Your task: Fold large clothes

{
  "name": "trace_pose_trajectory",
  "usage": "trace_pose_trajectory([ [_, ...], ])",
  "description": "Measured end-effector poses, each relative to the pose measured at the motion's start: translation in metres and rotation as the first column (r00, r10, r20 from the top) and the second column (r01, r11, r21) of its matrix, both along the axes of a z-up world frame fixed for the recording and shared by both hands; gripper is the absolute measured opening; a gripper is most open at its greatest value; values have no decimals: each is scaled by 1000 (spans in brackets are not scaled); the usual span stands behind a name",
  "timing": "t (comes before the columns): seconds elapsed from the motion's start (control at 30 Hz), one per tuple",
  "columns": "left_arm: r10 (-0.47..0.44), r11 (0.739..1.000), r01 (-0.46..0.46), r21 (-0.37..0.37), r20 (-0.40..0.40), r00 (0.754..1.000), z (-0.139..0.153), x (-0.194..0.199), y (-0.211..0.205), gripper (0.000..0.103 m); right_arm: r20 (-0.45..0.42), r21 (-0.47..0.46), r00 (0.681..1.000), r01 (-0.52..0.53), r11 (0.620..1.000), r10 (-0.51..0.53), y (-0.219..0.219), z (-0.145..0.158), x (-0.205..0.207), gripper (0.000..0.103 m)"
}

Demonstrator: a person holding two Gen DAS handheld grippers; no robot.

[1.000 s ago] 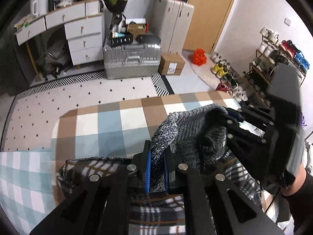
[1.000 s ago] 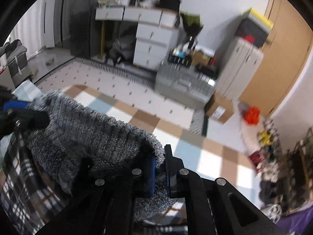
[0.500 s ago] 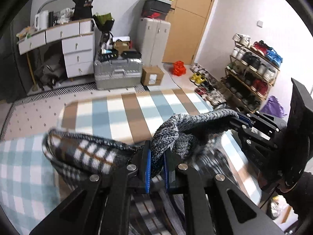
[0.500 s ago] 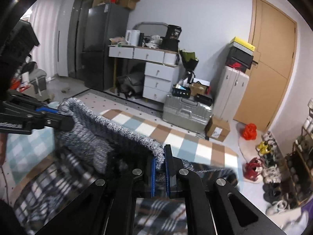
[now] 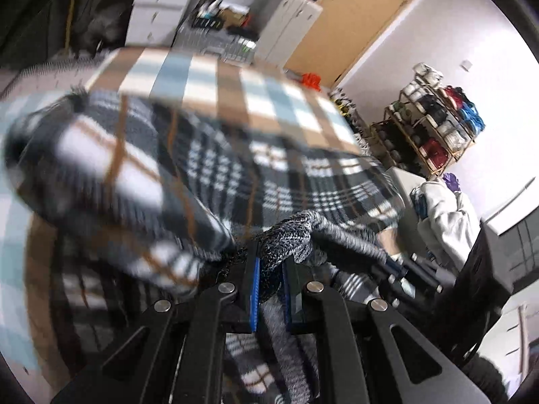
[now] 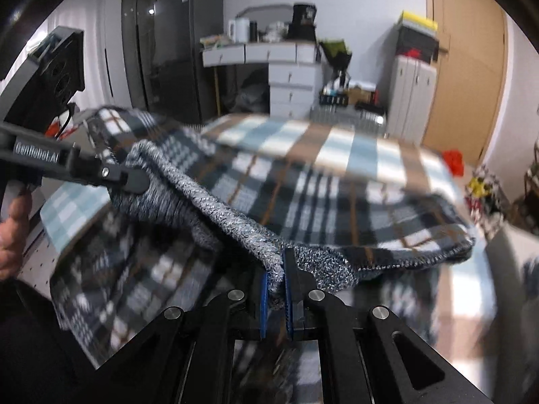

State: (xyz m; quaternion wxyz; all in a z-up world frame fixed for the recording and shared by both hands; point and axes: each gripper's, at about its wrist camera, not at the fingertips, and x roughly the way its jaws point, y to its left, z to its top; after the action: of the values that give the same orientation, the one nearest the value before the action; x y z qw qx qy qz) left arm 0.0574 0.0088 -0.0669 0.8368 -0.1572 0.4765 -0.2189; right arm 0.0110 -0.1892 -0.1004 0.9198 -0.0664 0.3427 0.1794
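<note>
Right up close, the left gripper (image 5: pixel 271 289) is clamped tight on the grey knitted hem of the plaid garment (image 5: pixel 235 168), and the right gripper (image 6: pixel 277 298) is pinching that same hem further along — both jaws pressed together on wool, nothing slack. The stretch of hem between them runs taut across the right wrist view. And here's the change: a second ago the garment sat bunched low on the checked bed cover (image 6: pixel 303 141); now it's up, swung out and billowing, the plaid body blurred with speed and spread wide in front of both cameras. Both hands have swept sideways and dipped a little, so this looks like the shake-out, opening the piece flat before any fold. Beyond it the bed cover shows bare at the far end, room enough to lay it down. Further back, the white drawers (image 6: pixel 293 80) and the shoe rack (image 5: pixel 434 128).
</note>
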Motion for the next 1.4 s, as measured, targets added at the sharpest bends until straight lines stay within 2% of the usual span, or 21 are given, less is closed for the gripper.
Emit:
trace_pose_trajectory([
  [0.17,20,1000,-20,0,-80,997,-23,5,5,9,-87,-44,996,-19,999,15,7,-34,-8,8],
  [0.23,8,1000,-7,20,-80,997,-21,4,4,10,-115,-49,993,-27,998,21,6,-39,-6,9],
  [0.33,6,998,-1,69,-65,998,-16,2,4,16,-179,8,982,-68,998,68,2,-38,1,14],
  [0.37,11,997,-5,82,-74,997,-18,0,6,20,-198,34,976,-82,996,87,0,-37,2,22],
  [0.4,21,996,-12,92,-94,995,-21,2,11,35,-229,68,966,-103,992,116,-2,-36,2,44],
  [0.43,28,996,-18,91,-110,994,-23,2,16,40,-277,109,947,-135,985,160,-5,-35,6,61],
  [0.47,28,996,-17,90,-121,992,-26,2,19,40,-307,145,930,-163,976,201,-7,-32,6,87],
  [0.5,22,996,-9,91,-135,991,-26,1,22,41,-306,156,926,-179,971,220,-10,-26,3,93],
  [0.6,12,992,4,127,-132,991,-11,-9,31,41,-273,163,926,-222,961,260,-18,-6,-4,93],
  [0.73,-21,991,24,129,-28,999,38,-14,37,43,-208,204,946,-206,957,248,-32,32,4,94],
  [0.77,-25,992,27,124,-18,1000,44,-11,37,45,-184,215,955,-191,958,232,-33,39,11,97],
  [0.8,-30,993,32,114,-17,999,51,-6,35,58,-163,230,963,-173,958,213,-32,44,14,99],
  [0.83,-40,995,42,95,-28,999,57,4,28,64,-153,244,969,-152,958,193,-32,46,15,100],
  [0.87,-44,996,46,79,-34,998,58,11,25,65,-152,257,972,-134,957,177,-31,47,22,100],
  [0.93,-33,995,44,85,-121,992,50,34,20,65,-169,289,978,-67,955,120,-27,42,41,100],
  [1.0,0,999,7,39,-187,982,39,32,24,64,-202,309,976,-12,951,78,-25,35,58,100],
  [1.03,18,1000,-14,24,-187,982,43,30,29,64,-227,302,973,30,953,42,-25,26,69,100],
  [1.17,144,976,-140,169,-13,989,71,-3,55,65,-330,284,944,76,956,23,-23,-9,82,100],
  [1.27,263,924,-273,268,73,962,86,-21,87,65,-374,259,927,84,962,20,-23,-32,84,100],
  [1.33,294,921,-303,246,75,953,92,-25,101,65,-348,208,937,52,977,24,-16,-35,80,101],
  [1.4,276,941,-282,184,57,959,96,-26,102,65,-341,184,939,37,982,29,-12,-34,80,103],
])
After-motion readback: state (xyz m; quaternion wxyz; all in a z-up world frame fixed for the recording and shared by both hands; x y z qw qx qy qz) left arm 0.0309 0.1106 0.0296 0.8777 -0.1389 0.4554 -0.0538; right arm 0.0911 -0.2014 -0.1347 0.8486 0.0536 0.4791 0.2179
